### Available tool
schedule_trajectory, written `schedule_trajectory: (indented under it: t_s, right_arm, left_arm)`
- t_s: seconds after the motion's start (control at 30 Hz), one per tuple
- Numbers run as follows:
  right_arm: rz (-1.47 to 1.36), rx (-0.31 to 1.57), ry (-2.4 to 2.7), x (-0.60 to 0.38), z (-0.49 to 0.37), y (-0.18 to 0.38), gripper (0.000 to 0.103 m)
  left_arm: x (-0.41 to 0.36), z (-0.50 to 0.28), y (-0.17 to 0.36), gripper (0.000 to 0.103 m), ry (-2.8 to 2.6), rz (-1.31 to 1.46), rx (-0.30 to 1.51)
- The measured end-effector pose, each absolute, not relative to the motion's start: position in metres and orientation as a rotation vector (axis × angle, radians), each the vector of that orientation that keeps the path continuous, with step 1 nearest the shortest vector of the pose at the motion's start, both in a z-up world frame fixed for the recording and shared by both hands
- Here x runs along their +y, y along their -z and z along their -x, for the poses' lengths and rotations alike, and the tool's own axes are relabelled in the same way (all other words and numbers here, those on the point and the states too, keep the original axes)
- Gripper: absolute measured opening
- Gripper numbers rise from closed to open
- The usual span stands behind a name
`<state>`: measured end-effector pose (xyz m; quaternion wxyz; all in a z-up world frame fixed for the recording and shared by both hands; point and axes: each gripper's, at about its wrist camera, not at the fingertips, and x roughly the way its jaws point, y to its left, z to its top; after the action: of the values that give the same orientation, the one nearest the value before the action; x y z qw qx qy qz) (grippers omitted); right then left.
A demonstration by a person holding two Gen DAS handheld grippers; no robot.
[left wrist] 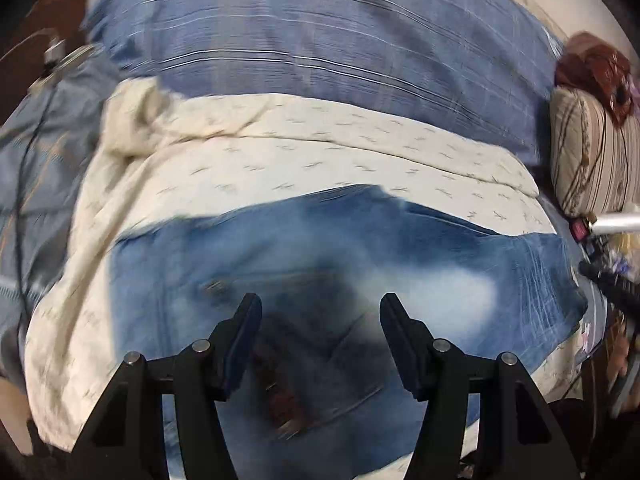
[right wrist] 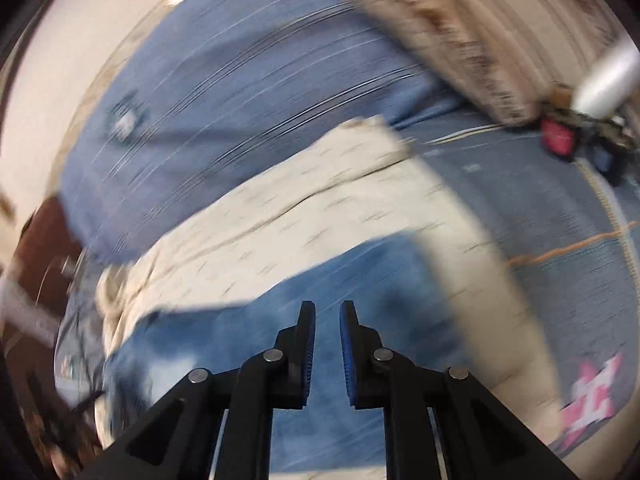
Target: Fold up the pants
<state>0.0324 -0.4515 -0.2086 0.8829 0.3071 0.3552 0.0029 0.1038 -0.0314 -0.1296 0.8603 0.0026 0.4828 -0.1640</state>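
Note:
Faded blue jeans (left wrist: pixel 320 264) lie folded on a cream sheet (left wrist: pixel 280 152) on a bed. In the left wrist view my left gripper (left wrist: pixel 320 304) hangs above the jeans, jaws wide open and empty, with a brown waist patch below it. In the blurred right wrist view my right gripper (right wrist: pixel 327 310) hovers over the jeans (right wrist: pixel 360 280) near their far edge. Its jaws stand a narrow gap apart with nothing between them.
A blue striped blanket (left wrist: pixel 300 40) covers the bed beyond the cream sheet (right wrist: pixel 300 208). A striped pillow (left wrist: pixel 588 152) lies at the right with a silver tube (left wrist: pixel 616 222) and small clutter beside it. A cable runs along the left side.

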Motion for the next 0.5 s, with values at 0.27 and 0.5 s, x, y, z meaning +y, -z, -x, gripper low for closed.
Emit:
schedule_trajectory:
  t_s: [0.27, 0.5]
  right_arm:
    - [-0.532, 0.816, -0.148, -0.355, -0.042, 0.245, 0.014]
    - [-0.515, 0.940, -0.186, -0.347, -0.051, 0.280, 0.015]
  left_arm:
    - [-0.103, -0.155, 0.167, 0.062, 0.342, -0.082, 1.100]
    - [-0.119, -0.192, 0.185, 0.062, 0.297, -0.093, 1.109]
